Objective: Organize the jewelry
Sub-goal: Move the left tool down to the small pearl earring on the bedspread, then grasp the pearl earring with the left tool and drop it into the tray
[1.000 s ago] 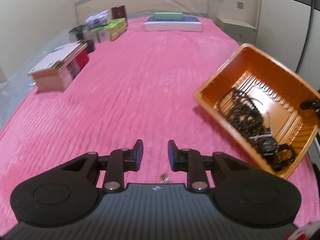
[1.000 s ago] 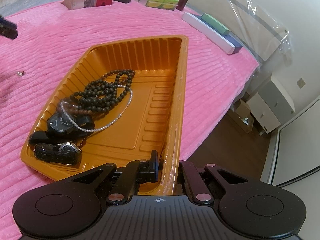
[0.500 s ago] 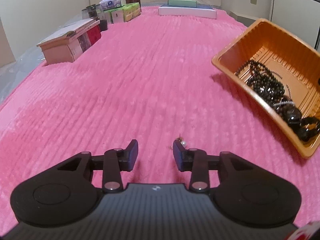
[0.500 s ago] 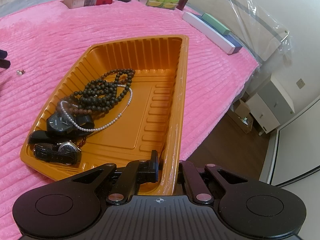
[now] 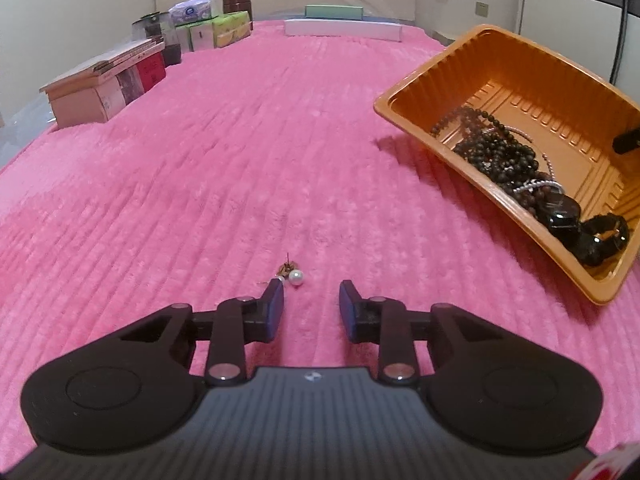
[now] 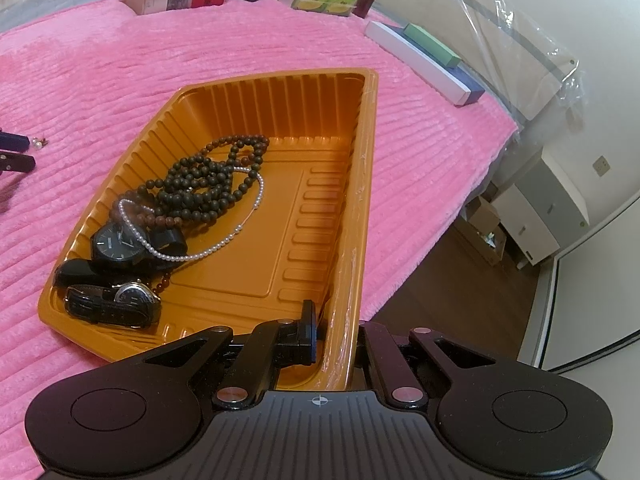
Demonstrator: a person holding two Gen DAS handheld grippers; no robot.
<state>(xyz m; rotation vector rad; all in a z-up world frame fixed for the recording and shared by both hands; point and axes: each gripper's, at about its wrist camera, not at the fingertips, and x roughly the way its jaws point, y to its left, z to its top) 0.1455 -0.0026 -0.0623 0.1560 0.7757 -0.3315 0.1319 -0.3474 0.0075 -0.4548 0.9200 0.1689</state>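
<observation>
A pair of pearl earrings (image 5: 291, 276) lies on the pink bedspread, just ahead of my left gripper's left finger. My left gripper (image 5: 311, 304) is open and empty, low over the cover. An orange plastic tray (image 6: 308, 100) holds dark bead necklaces (image 6: 204, 188), a pearl strand (image 6: 192, 254) and two black watches (image 6: 116, 242). My right gripper (image 6: 334, 332) is shut on the tray's near rim, one finger inside, one outside. The tray (image 5: 496, 60) shows at the right of the left wrist view. The earrings (image 6: 38, 143) show small at the far left of the right wrist view.
At the far end of the bed stand a wooden box (image 5: 106, 80), tissue packs (image 5: 216, 32) and flat boxes (image 5: 340, 28). The bed edge drops to a brown floor (image 6: 460, 292) right of the tray, with a white cabinet (image 6: 540, 216) beyond.
My left gripper has drawn back and dropped lower, so the earrings went from under its body to just ahead of its fingertips. My right gripper keeps its hold on the tray rim.
</observation>
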